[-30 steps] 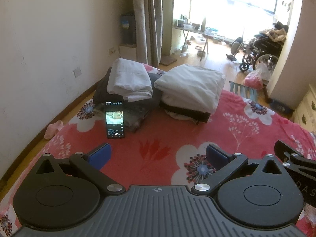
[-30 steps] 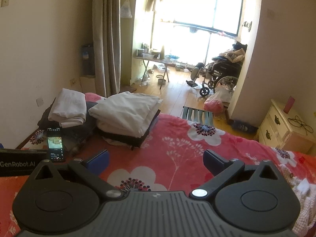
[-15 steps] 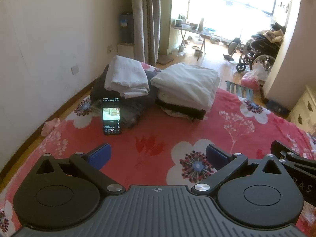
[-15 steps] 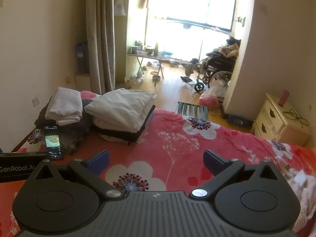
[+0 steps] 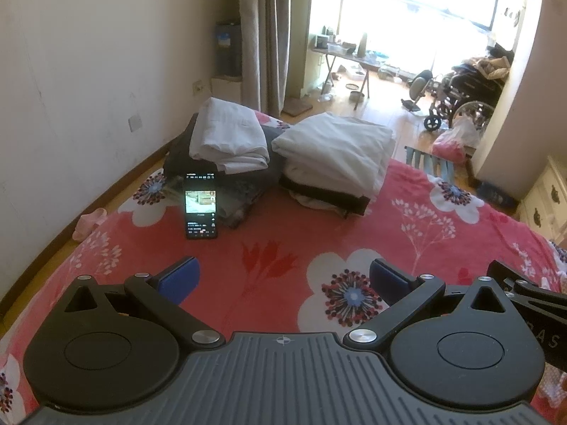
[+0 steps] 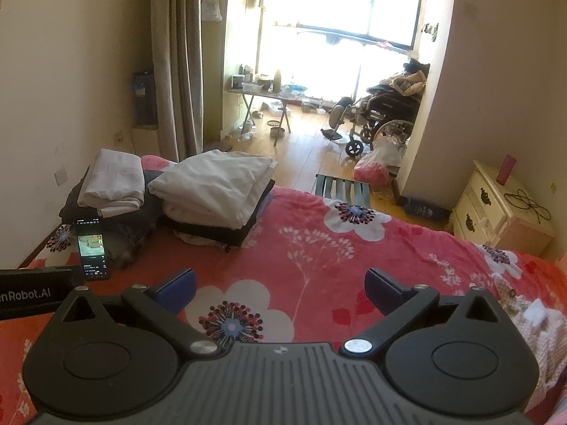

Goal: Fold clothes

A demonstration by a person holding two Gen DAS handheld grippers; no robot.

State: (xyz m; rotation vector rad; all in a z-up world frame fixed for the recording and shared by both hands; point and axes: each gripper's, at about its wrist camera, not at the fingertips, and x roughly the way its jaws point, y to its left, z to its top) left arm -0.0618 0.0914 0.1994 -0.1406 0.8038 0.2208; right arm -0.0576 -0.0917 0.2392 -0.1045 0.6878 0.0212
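Two stacks of folded clothes lie at the far end of a red flowered bedspread [image 5: 283, 248]. The left stack has white cloth [image 5: 226, 138] over dark garments; the right stack [image 5: 336, 156] is white over a black piece. In the right wrist view the same left stack [image 6: 110, 184] and right stack [image 6: 216, 191] lie at left centre. My left gripper [image 5: 283, 279] hovers open over the bedspread, well short of the stacks, holding nothing. Just as open and bare, my right gripper [image 6: 280, 287] hangs above the bedspread [image 6: 319, 248].
A lit phone [image 5: 201, 209] leans against the left stack. A white nightstand [image 6: 496, 209] stands right of the bed. A wheelchair [image 6: 386, 113], a folding table [image 6: 269, 95] and a red bag [image 6: 372, 173] occupy the wooden floor beyond. A wall runs along the left.
Both views have drifted a little; the stacks and phone sit slightly differently in frame. Both grippers stay open and hold nothing.
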